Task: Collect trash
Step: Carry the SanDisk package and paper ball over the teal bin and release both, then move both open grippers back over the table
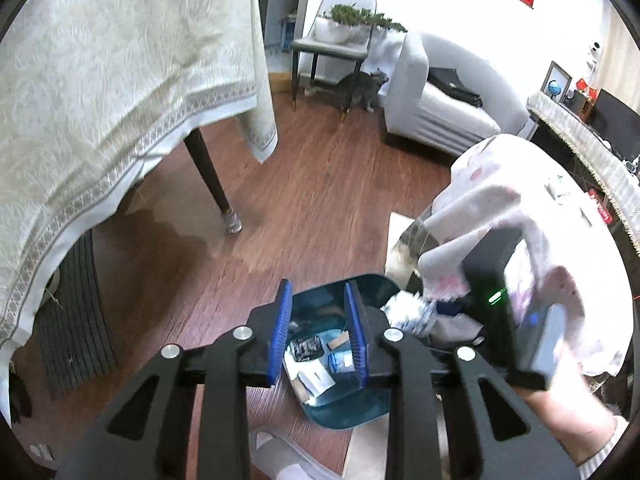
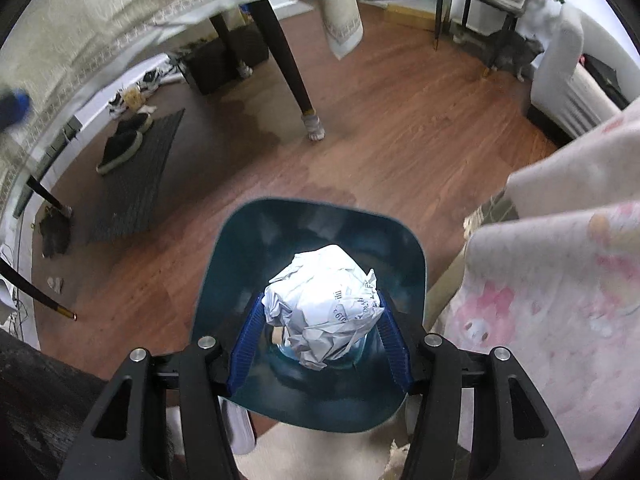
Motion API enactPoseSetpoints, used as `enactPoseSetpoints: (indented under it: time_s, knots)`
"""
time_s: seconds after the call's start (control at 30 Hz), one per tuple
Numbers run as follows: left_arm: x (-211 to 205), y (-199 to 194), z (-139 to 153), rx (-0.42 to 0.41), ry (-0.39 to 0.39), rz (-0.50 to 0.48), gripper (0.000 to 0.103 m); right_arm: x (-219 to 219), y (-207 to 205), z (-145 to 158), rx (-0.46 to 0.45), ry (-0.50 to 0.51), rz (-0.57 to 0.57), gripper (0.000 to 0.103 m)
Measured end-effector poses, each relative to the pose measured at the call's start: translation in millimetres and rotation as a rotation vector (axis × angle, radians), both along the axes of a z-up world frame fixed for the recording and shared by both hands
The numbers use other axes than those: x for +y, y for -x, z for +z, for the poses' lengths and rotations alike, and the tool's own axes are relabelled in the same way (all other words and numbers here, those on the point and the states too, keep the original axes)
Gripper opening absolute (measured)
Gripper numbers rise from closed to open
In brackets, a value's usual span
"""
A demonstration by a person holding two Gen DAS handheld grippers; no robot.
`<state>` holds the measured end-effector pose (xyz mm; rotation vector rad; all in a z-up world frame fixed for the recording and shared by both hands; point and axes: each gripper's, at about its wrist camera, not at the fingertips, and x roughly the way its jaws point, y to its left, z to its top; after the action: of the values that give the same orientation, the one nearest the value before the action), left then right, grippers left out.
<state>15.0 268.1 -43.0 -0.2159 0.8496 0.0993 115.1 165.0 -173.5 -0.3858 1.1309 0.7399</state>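
Crumpled paper ball clamped in right tongs over teal bin, left tongs apart, empty

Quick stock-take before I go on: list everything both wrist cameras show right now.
trash bin: one, dark teal, on the wood floor below both grippers.
crumpled paper ball: one, white with print, between the right gripper's pads over the bin.
scraps in the bin: several, white, black and blue.
table: one, cream cloth, dark legs.
floor mat: one, dark grey, shoes on it.
chair: one, grey, planter on it.
cat: one, grey, beside the chair.
sofa: one, pale grey.
left gripper: blue pads, empty.
right gripper: blue pads, holding the ball.
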Motion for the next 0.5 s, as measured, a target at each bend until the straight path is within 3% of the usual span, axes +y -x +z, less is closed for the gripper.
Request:
enactPoseSetpoints:
  time_s: [0.13,0.23,0.5]
  knots:
    - [-6,-2,14,-0.034,-0.002,-0.009,0.028,-2,5,-11,0.01,0.025,0.029,0.059]
    - [-9,-2,20,-0.049,-0.011,-0.017,0.029,-4,8,-10,-0.007,0.048,0.037,0.075]
    - [-27,-5,47,-0.132,0.006,-0.036,0.029,-17,12,9,-0.015,0.011,0.05,0.076]
